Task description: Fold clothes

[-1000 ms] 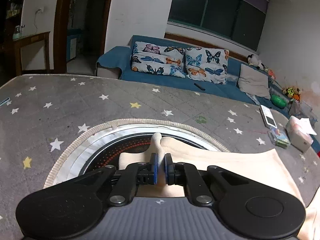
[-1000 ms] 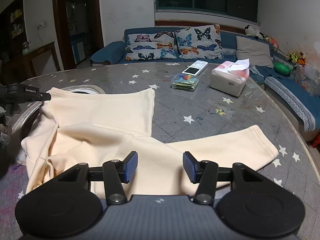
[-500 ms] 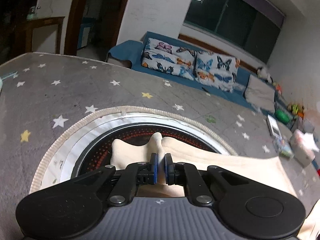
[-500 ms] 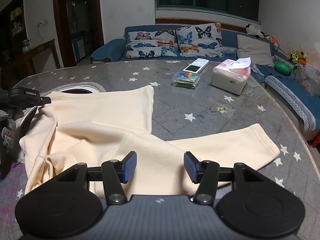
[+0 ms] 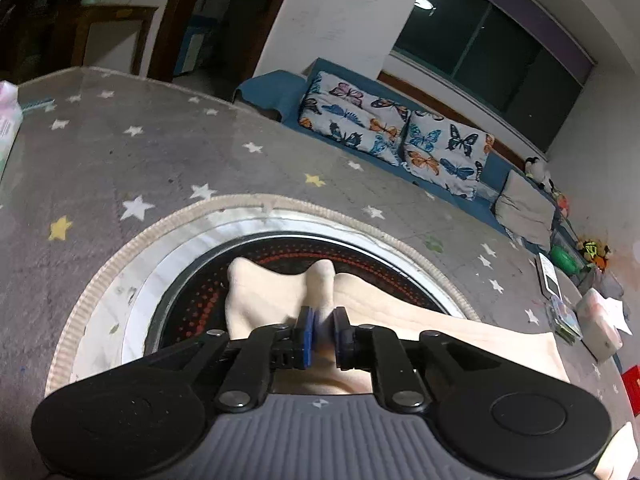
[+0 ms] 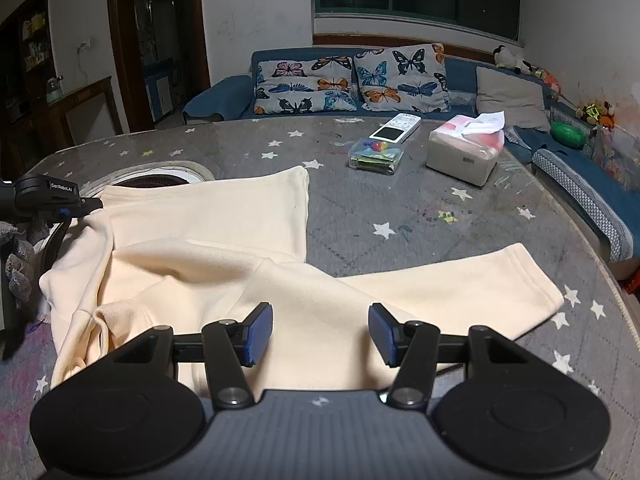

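Observation:
A cream pair of trousers (image 6: 208, 264) lies spread on the grey star-patterned table (image 6: 400, 200), one leg reaching far and one (image 6: 460, 292) reaching right. My left gripper (image 5: 322, 336) is shut on a pinched fold of the cream fabric (image 5: 280, 296) at the waist end, over a round black inset (image 5: 192, 292) in the table. It also shows at the left edge of the right wrist view (image 6: 76, 206). My right gripper (image 6: 320, 334) is open and empty, just above the near part of the trousers.
A tissue box (image 6: 464, 152), a clear packet of small items (image 6: 378, 154) and a remote (image 6: 396, 128) sit at the table's far right. A blue sofa with butterfly cushions (image 6: 348, 80) stands behind the table. The table's right edge (image 6: 600, 248) curves near the sofa.
The left gripper has tilted and shifted, still pinching the fabric, so the round inset sits larger in its view. The right gripper has stayed open over the trousers.

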`<state>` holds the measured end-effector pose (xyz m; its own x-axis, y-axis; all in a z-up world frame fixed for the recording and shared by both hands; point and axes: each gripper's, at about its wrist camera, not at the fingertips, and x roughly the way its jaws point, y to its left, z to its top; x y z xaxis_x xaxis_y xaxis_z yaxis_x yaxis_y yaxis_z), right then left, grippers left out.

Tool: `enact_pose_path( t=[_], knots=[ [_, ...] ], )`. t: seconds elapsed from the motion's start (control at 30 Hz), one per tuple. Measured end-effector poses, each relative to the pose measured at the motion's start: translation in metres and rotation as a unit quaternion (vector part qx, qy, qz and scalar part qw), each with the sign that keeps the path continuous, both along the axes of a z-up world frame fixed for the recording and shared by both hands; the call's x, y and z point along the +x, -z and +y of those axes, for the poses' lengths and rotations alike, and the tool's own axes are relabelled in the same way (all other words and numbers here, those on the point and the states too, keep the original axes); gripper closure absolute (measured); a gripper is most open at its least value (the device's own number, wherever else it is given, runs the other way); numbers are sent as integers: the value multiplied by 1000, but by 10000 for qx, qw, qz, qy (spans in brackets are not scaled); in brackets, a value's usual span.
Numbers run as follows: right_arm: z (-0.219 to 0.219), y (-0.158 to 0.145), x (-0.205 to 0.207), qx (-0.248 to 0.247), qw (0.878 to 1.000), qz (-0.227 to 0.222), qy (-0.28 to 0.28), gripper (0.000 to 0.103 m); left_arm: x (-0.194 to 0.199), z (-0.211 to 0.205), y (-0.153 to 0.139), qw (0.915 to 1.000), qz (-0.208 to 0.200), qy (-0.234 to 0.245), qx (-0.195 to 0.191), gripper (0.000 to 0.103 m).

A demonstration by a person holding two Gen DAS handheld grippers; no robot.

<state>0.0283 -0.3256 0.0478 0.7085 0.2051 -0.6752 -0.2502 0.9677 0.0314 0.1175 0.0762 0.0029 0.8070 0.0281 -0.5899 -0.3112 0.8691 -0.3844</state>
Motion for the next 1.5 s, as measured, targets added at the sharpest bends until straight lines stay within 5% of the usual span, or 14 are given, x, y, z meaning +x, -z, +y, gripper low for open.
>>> enact_pose_path(
  t=[0.3, 0.5, 0.87, 1.03, 1.2, 1.5],
  knots=[
    [1, 1, -1, -18, 10000, 28, 9, 49, -4, 1, -4, 9999, -128, 59, -9, 97],
    [2, -7, -5, 48, 10000, -56, -41, 49, -38, 15, -34, 9978, -606, -81, -260, 99],
    [17, -24, -25, 213, 9975, -175, -656, 49, -176, 60, -91, 9846, -1598, -643, -293, 99],
    [37, -20, -39, 216, 9911, 10, -1311, 49, -219, 80, -71, 9854, -1268, -1129, -96, 99],
    [62, -4, -53, -12, 9827, 232, -1836, 52, -217, 96, -38, 9880, -682, -1382, -85, 99],
    [98, -3, -65, -126, 9753, 165, -2199, 59, -215, 95, -32, 9894, -589, -1320, 120, 99]
  ],
)
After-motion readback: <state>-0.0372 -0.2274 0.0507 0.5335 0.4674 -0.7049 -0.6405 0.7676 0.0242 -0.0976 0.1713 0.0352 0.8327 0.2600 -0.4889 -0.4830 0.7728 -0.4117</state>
